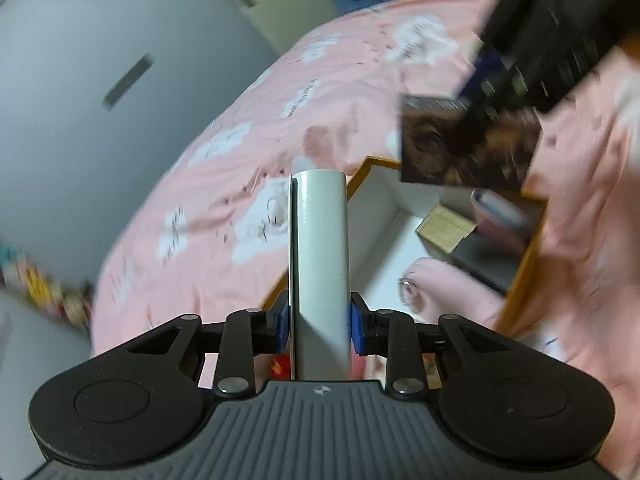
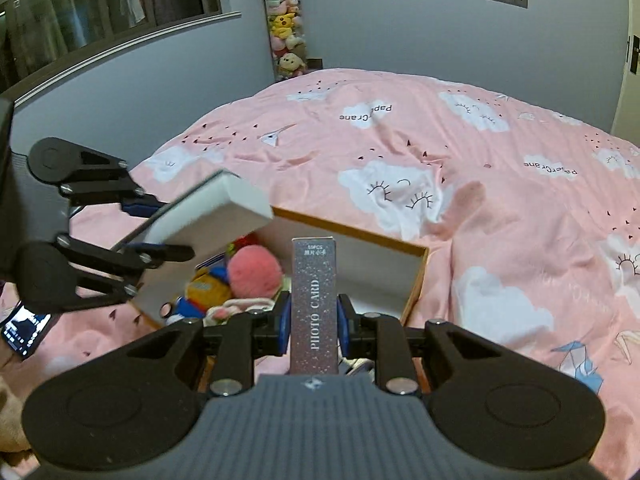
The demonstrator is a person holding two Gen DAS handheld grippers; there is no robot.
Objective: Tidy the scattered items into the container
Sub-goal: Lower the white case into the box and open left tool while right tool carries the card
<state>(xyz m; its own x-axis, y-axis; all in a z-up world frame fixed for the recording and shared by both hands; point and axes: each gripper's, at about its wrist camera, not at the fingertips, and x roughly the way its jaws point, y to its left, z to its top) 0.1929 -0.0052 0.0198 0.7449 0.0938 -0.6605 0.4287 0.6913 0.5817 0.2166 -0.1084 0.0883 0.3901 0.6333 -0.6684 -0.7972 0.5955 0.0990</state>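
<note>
My left gripper (image 1: 319, 326) is shut on a white flat box (image 1: 320, 264), held above the near edge of the open cardboard container (image 1: 372, 184); the same box shows in the right wrist view (image 2: 224, 212) over the container's left side. My right gripper (image 2: 314, 326) is shut on a dark glittery "PHOTO CARD" box (image 2: 314, 300), held over the container (image 2: 380, 264). In the left wrist view the photo card box (image 1: 468, 144) hangs above the container's far side. Inside the container lie a pink pom-pom (image 2: 254, 272), a plush toy (image 2: 204, 290) and small boxes (image 1: 446, 226).
The container sits on a bed with a pink cloud-print duvet (image 2: 460, 184). A phone (image 2: 24, 332) lies at the left on the bed. A hanging column of plush toys (image 2: 286, 32) stands in the far corner by the grey wall.
</note>
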